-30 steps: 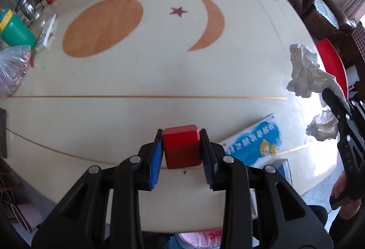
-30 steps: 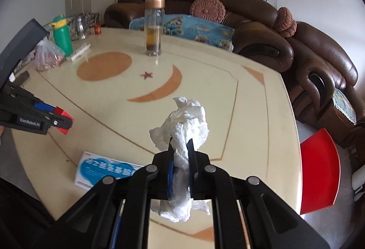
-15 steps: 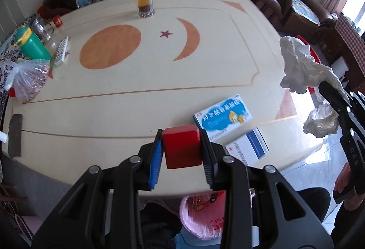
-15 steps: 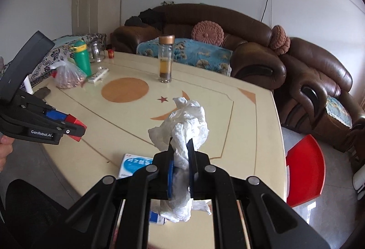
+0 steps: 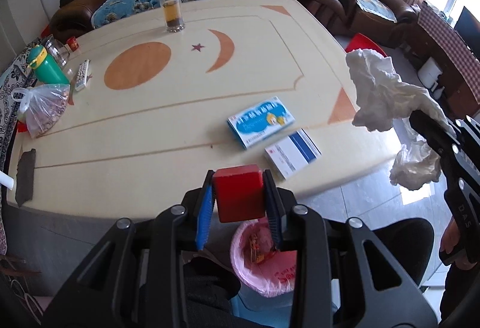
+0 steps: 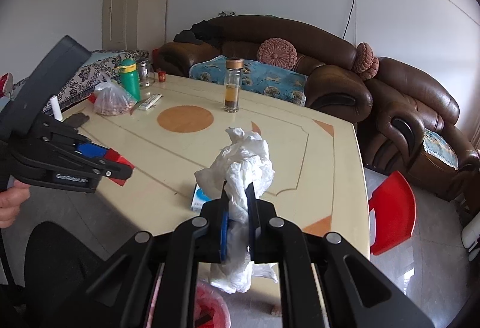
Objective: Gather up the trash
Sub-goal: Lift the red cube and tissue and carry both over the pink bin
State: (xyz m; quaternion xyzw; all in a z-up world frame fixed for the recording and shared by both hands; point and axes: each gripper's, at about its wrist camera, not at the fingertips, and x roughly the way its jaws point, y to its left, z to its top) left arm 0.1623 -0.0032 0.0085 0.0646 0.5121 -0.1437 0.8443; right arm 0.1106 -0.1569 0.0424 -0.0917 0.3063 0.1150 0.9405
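Note:
My left gripper (image 5: 239, 202) is shut on a small red box (image 5: 238, 196), held in the air over the table's near edge. Below it stands a bin with a pink liner (image 5: 264, 262), scraps inside. My right gripper (image 6: 238, 208) is shut on a crumpled white tissue (image 6: 243, 160) that hangs out above and below the pads. In the left wrist view that tissue (image 5: 381, 94) and the right gripper (image 5: 426, 121) show at the right edge. In the right wrist view the left gripper (image 6: 120, 167) holds the red box (image 6: 118, 163) at the left, and the bin (image 6: 210, 310) peeks out at the bottom.
On the cream table (image 5: 150, 124) lie two blue-and-white medicine boxes (image 5: 260, 121) (image 5: 292, 154), a glass bottle (image 5: 171, 4), a green bottle (image 5: 45, 65), a plastic bag (image 5: 43, 109) and a remote (image 5: 82, 74). Brown sofas (image 6: 330, 70) stand behind, a red stool (image 6: 390, 211) to the right.
Both grippers have pulled back and risen from the table, still gripping the red box and the tissue. The table edge, floor and pink bin have come into view below.

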